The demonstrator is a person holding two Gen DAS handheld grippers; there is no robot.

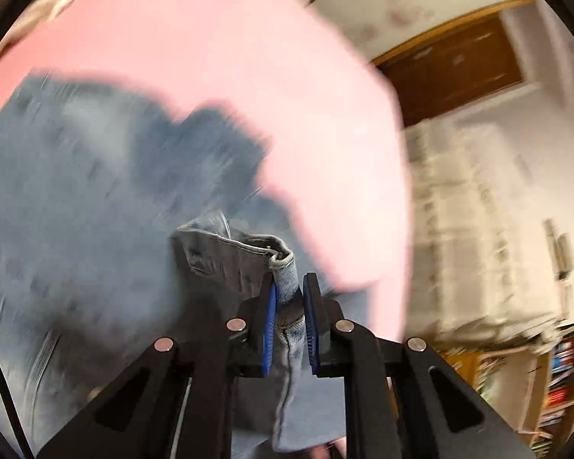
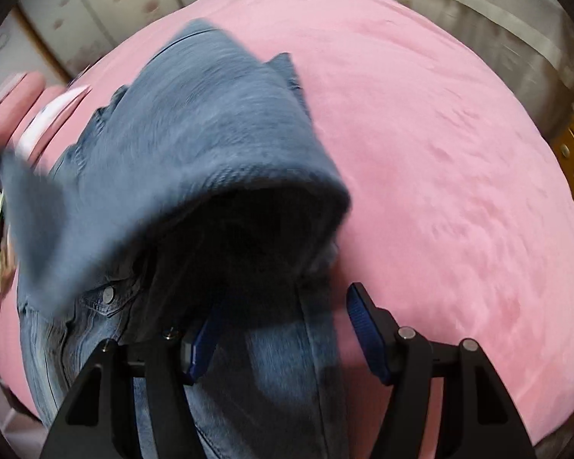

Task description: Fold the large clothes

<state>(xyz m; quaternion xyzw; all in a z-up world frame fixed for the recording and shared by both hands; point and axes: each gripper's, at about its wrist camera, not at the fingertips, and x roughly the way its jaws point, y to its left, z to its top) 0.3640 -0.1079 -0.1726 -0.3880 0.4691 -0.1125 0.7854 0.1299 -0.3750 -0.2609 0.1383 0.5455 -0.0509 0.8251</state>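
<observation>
A blue denim garment [image 2: 195,141] lies partly lifted over a pink bed cover [image 2: 440,176]. My left gripper [image 1: 290,302] is shut on a hemmed edge of the denim [image 1: 287,279], which stands up between the blue pads; the rest of the denim [image 1: 76,199] spreads blurred to the left over the pink cover [image 1: 248,57]. My right gripper [image 2: 287,321] is open. A fold of the denim drapes over its left finger [image 2: 201,344] and hangs between the jaws; the right finger [image 2: 367,329] is bare. I cannot tell if the pads touch the cloth.
A wooden wardrobe [image 1: 455,61] and pale curtains [image 1: 478,210] stand beyond the bed on the right, with a bookshelf [image 1: 555,375] below. Pillows or bedding [image 2: 38,114] lie at the bed's left edge. The pink cover stretches bare to the right of the denim.
</observation>
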